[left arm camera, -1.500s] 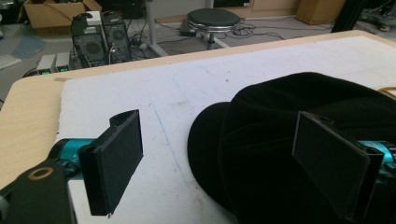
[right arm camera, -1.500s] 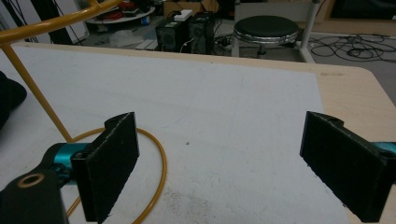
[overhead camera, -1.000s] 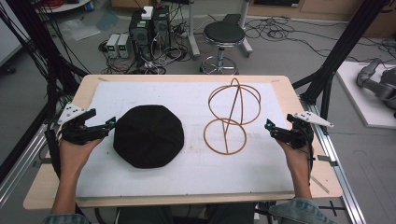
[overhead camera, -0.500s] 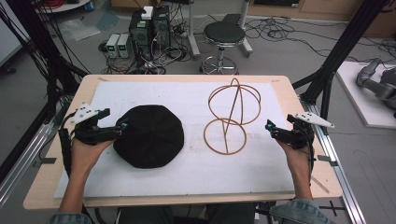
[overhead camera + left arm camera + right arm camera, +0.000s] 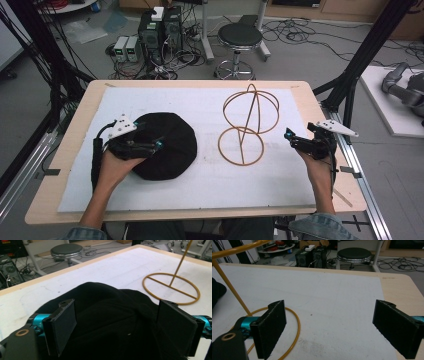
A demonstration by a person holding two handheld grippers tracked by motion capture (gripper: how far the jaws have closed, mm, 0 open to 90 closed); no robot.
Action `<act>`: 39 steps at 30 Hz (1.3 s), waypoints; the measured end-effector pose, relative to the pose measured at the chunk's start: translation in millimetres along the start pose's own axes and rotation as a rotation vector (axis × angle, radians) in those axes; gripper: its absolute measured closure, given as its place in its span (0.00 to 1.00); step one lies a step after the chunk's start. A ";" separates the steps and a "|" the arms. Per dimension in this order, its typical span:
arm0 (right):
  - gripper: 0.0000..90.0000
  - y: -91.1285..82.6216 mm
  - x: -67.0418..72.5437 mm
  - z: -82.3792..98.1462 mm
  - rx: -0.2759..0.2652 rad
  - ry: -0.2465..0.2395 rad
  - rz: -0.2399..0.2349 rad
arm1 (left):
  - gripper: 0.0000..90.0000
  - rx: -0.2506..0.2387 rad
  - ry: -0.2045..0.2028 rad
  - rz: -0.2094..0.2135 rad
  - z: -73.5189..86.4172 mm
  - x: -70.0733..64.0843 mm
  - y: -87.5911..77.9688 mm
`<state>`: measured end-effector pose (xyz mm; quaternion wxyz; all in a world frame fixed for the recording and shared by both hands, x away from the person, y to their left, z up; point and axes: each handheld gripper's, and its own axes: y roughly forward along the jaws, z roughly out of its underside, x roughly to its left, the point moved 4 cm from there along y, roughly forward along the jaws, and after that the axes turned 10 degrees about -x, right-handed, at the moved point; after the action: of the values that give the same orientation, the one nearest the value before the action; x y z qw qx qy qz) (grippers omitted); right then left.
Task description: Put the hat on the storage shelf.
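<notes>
Hat (image 5: pixel 165 145): lay flat on the bench's (image 5: pixel 210 100) left, not gripped.
Left gripper (image 5: pixel 159 145): jaws wide, straddling the hat.
Right gripper (image 5: pixel 288 135): jaws wide, empty, beside the stand (image 5: pixel 247 125).
Progress: grasp and placing on the stand remained.

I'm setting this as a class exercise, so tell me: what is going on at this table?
A person holds a gripper in each hand. The left gripper is over a black hat lying on the white mat, jaws open on either side of the cloth. The right gripper waits open beside the yellow wire stand, not touching it.
</notes>
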<state>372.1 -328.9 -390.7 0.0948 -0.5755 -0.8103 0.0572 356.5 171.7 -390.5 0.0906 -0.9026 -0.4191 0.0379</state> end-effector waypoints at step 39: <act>0.13 -3.4 -4.6 1.6 -0.004 0.037 -0.011 | 0.61 0.123 0.163 0.009 20.9 -20.4 20.8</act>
<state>370.0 -334.3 -392.0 0.1091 -0.5722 -0.8116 0.0444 355.9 145.7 -415.3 0.1796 -0.8973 -0.4032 -0.0097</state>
